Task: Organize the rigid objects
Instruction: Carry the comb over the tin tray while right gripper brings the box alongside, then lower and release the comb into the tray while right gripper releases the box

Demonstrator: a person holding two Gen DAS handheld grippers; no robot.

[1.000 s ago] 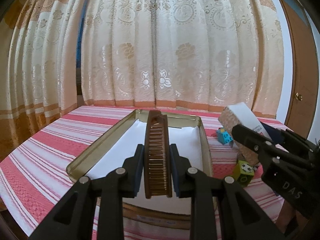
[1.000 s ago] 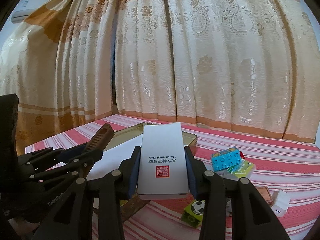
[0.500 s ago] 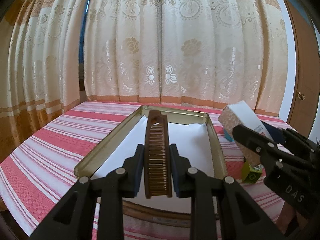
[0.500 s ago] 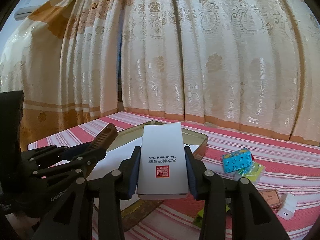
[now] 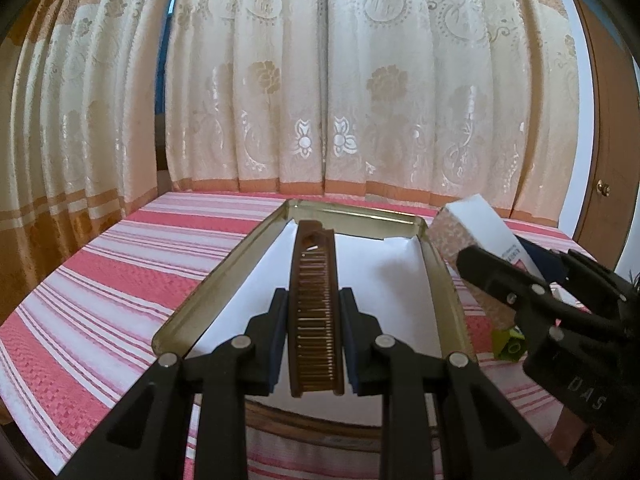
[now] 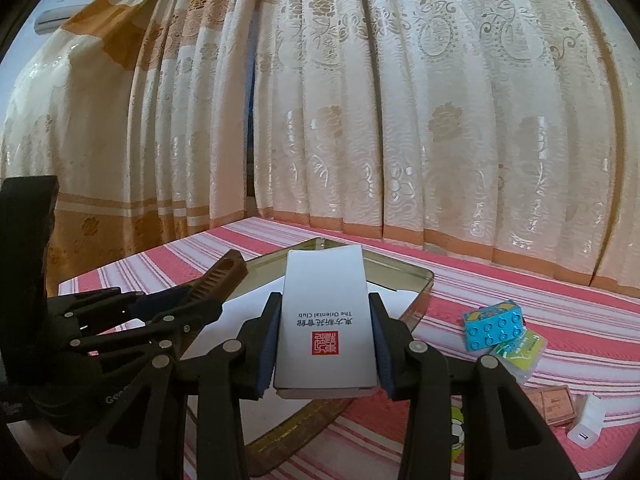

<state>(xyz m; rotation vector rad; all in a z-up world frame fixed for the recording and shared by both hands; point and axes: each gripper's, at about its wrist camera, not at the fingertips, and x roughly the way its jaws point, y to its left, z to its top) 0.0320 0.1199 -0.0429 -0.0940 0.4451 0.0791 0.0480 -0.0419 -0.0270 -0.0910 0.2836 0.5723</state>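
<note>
My left gripper (image 5: 314, 300) is shut on a brown comb (image 5: 316, 304), held lengthwise above a shallow gold tin tray (image 5: 224, 276) lined with white paper. My right gripper (image 6: 325, 304) is shut on a white box (image 6: 326, 320) printed "The Oriental Club", also over the tray (image 6: 420, 292). In the left wrist view the white box (image 5: 476, 224) and the right gripper (image 5: 520, 280) hang over the tray's right rim. The right wrist view shows the left gripper (image 6: 192, 300) with the comb (image 6: 220, 276) at the left.
A red and white striped cloth (image 5: 100, 280) covers the table. Right of the tray lie a blue studded brick (image 6: 494, 324), a green packet (image 6: 520, 348), a brown flat box (image 6: 550, 400), a white charger (image 6: 586, 424) and a green soccer cube (image 5: 508, 344). Curtains (image 5: 320, 80) hang behind.
Both grippers have drifted a little leftward over the tray with comb and box still held; the small toys have slid toward the right in both views.
</note>
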